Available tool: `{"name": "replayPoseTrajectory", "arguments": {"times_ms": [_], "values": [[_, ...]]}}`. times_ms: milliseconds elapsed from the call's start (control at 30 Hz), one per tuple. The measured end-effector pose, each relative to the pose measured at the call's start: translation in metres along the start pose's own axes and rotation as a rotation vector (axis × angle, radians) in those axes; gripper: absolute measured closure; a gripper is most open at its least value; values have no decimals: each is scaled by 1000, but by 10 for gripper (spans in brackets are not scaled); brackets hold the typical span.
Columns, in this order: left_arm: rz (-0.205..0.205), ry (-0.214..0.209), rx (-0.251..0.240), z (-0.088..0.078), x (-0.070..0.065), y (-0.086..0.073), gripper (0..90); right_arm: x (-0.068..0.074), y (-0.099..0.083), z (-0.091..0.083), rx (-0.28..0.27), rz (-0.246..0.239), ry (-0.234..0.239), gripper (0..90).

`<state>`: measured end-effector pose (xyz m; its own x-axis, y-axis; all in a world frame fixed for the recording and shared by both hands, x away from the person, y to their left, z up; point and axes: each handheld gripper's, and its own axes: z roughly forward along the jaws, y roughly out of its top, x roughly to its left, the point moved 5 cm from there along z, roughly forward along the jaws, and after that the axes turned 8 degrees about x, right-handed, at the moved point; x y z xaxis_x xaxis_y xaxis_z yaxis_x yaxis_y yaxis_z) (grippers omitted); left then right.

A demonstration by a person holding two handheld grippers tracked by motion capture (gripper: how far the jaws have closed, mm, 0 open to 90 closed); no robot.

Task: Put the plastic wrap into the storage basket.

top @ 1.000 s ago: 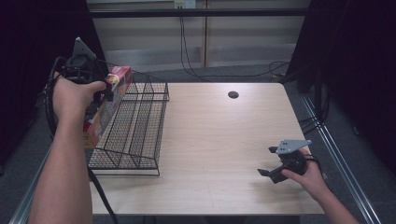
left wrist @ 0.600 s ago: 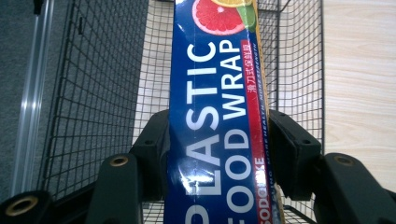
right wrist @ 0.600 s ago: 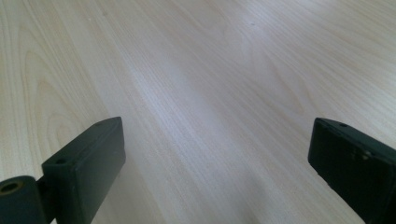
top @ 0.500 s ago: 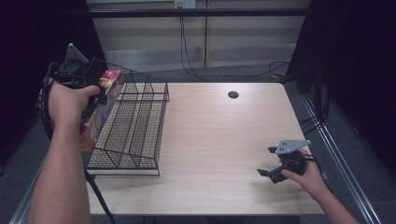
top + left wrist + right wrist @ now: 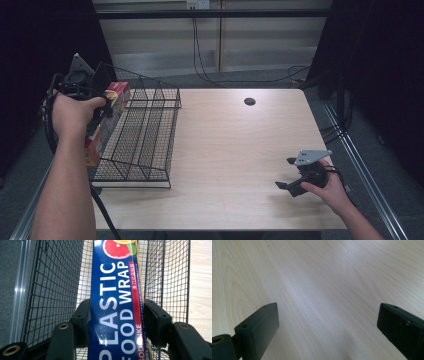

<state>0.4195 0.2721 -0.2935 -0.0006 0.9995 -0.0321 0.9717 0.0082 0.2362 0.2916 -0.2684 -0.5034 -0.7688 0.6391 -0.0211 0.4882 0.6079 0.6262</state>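
Left tongs (image 5: 116, 315) grip wrap box (image 5: 116, 302) over rack (image 5: 145, 135), not yet set down; right tongs (image 5: 291, 172) open, idle on table (image 5: 240, 150).

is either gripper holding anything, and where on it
The left gripper clamps the plastic wrap box across its narrow sides, partway along its length. The right gripper is open, holding nothing.

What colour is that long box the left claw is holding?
The plastic wrap box is mainly dark blue with white lettering and a red strip; the left gripper view shows it best.
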Motion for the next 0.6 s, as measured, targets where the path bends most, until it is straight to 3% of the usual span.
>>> {"name": "replayPoseTrajectory", "arguments": {"times_ms": [433, 600], "values": [[-23, 3, 21, 12, 5, -3, 454, 1, 0, 1, 8, -2, 0, 38], [-11, 17, 28, 14, 7, -3, 452, 1, 0, 2, 11, -7, 0, 38]]}}
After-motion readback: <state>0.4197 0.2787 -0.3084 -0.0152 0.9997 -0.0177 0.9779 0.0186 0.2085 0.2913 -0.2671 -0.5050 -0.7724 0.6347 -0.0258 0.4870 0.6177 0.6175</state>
